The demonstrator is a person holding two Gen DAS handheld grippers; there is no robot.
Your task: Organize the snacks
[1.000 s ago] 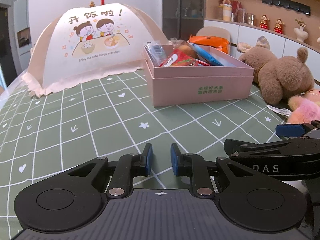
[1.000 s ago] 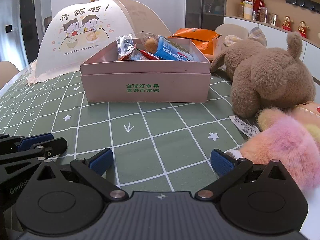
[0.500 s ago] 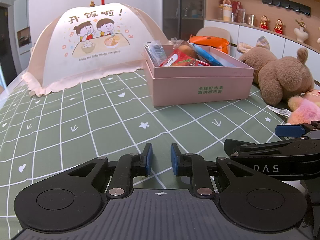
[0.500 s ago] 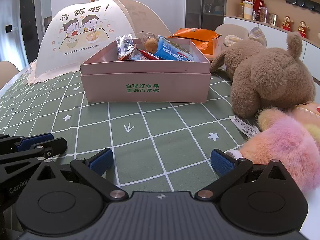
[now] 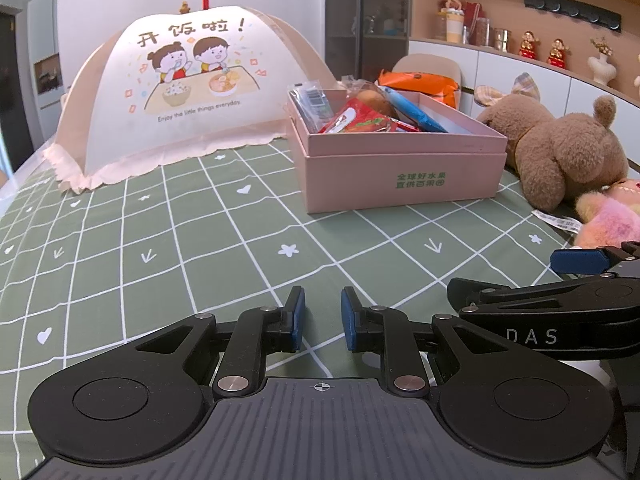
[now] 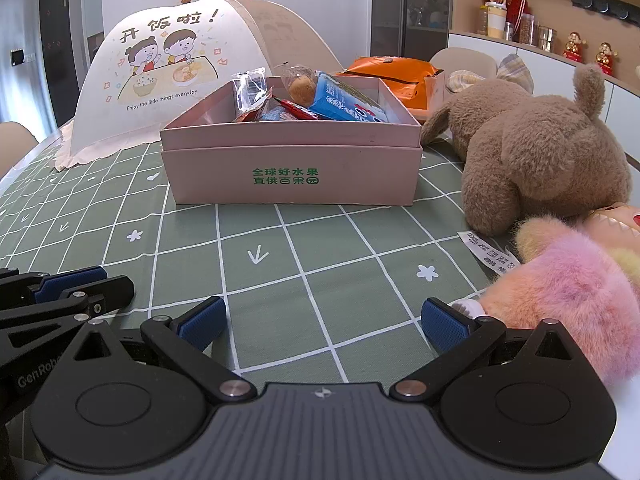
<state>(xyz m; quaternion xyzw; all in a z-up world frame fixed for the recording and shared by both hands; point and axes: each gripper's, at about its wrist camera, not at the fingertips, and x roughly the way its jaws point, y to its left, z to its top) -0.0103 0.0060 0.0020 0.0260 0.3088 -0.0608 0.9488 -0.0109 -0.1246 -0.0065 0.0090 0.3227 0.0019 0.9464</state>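
A pink cardboard box (image 5: pixel 400 176) (image 6: pixel 292 172) stands on the green checked tablecloth (image 5: pixel 200 248), holding several snack packets: a red one (image 5: pixel 360 122), a blue one (image 6: pixel 344 100) and a clear one (image 6: pixel 248 88). My left gripper (image 5: pixel 322 316) rests low near the table's front edge, its jaws nearly together with a narrow gap and nothing between them. My right gripper (image 6: pixel 322 320) is wide open and empty, also near the front, to the right of the left one. Both are well short of the box.
A mesh food cover (image 5: pixel 188 88) with a cartoon print stands at the back left. A brown plush bear (image 6: pixel 532 148) and a pink plush toy (image 6: pixel 580 292) lie on the right. An orange snack bag (image 6: pixel 392 72) lies behind the box.
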